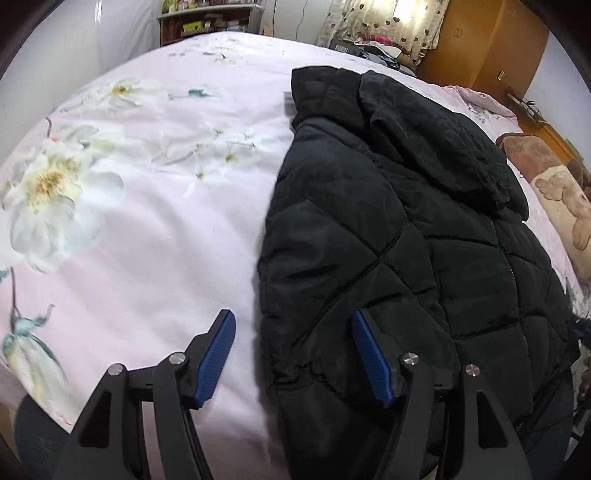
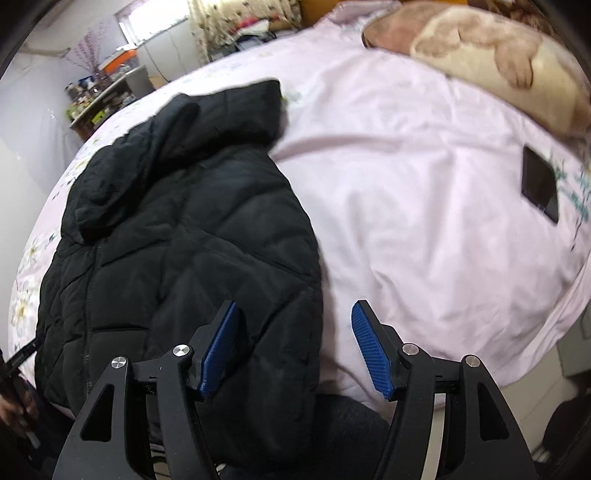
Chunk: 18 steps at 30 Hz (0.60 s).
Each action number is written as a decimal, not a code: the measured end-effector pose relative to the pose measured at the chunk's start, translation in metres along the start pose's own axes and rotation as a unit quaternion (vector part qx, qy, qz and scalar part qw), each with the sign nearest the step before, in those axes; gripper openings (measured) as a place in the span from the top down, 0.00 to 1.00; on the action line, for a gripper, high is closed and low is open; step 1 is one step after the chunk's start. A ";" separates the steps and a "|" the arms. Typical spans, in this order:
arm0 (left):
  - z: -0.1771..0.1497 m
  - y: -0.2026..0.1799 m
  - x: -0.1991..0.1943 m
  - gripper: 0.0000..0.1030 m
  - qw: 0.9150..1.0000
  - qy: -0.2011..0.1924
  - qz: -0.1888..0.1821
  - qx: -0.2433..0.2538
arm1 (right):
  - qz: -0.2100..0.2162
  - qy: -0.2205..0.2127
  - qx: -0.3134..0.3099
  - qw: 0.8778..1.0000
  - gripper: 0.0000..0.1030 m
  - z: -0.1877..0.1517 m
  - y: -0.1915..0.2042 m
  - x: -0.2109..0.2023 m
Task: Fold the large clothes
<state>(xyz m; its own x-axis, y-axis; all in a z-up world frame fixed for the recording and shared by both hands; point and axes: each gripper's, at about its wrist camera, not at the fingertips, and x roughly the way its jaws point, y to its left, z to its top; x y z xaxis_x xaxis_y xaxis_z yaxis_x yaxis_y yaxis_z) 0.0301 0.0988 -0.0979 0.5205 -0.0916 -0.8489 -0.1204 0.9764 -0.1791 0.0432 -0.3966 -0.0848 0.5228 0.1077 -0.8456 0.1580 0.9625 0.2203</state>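
Nothing here you can read: the packages on the far shelf [image 1: 207, 18] carry print, perhaps labels, but it's too small and blurred. The black quilted jacket [image 1: 406, 229] and floral duvet [image 1: 147, 184] show no lettering.

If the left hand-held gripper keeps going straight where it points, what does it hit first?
Probably the black jacket's left side edge, with the pink bedcover right beside it. The left hand-held gripper straddles that edge, open; depth is unclear.

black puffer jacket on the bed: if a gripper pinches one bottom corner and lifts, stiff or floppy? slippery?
The black quilted jacket would probably drape and sag rather than hold shape: its hood already slumps in soft folds. Its padding looks bulky but likely light. The smooth, faintly shiny shell may slide between the blue pads, so a deep pinch seems safer.
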 end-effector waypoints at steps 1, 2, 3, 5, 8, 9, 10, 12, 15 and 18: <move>-0.001 -0.002 0.000 0.34 1.000 0.001 -0.003 0.000 | 0.005 0.009 0.006 1.000 0.38 0.000 -0.002 0.004; -0.003 -0.003 0.001 0.33 1.000 0.002 -0.006 -0.001 | 0.010 0.013 0.009 1.000 0.38 0.000 -0.004 0.006; -0.006 -0.004 0.001 0.33 1.000 0.004 -0.008 -0.003 | 0.019 0.019 0.012 1.000 0.38 -0.001 -0.005 0.008; -0.010 -0.005 0.004 0.29 1.000 0.010 -0.014 -0.007 | 0.043 0.033 0.014 0.998 0.38 -0.002 -0.004 0.012; -0.022 -0.010 0.007 0.28 0.999 0.022 -0.027 -0.005 | 0.081 0.060 0.018 0.995 0.38 -0.005 0.001 0.018; -0.026 -0.012 0.007 0.28 0.999 0.024 -0.028 0.001 | 0.088 0.068 0.019 0.994 0.38 -0.007 0.004 0.020; -0.029 -0.015 0.007 0.28 0.999 0.024 -0.028 0.008 | 0.090 0.075 0.018 0.993 0.38 -0.008 0.005 0.022; -0.032 -0.018 0.006 0.29 0.999 0.022 -0.026 0.019 | 0.091 0.082 0.018 0.992 0.38 -0.010 0.007 0.023; -0.029 -0.022 0.000 0.56 0.999 0.028 -0.030 0.029 | 0.093 0.072 0.022 0.993 0.68 -0.009 0.011 0.014; -0.021 -0.030 -0.017 0.80 0.998 0.017 -0.036 0.043 | 0.103 0.057 0.012 0.993 0.84 0.000 0.020 0.002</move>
<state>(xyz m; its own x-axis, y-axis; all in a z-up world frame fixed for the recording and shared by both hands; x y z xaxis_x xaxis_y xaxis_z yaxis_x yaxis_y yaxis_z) 0.0071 0.0670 -0.0882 0.4955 -0.1670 -0.8524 -0.0102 0.9801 -0.1980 0.0469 -0.3770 -0.0819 0.4489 0.3306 -0.8302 0.0783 0.9109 0.4051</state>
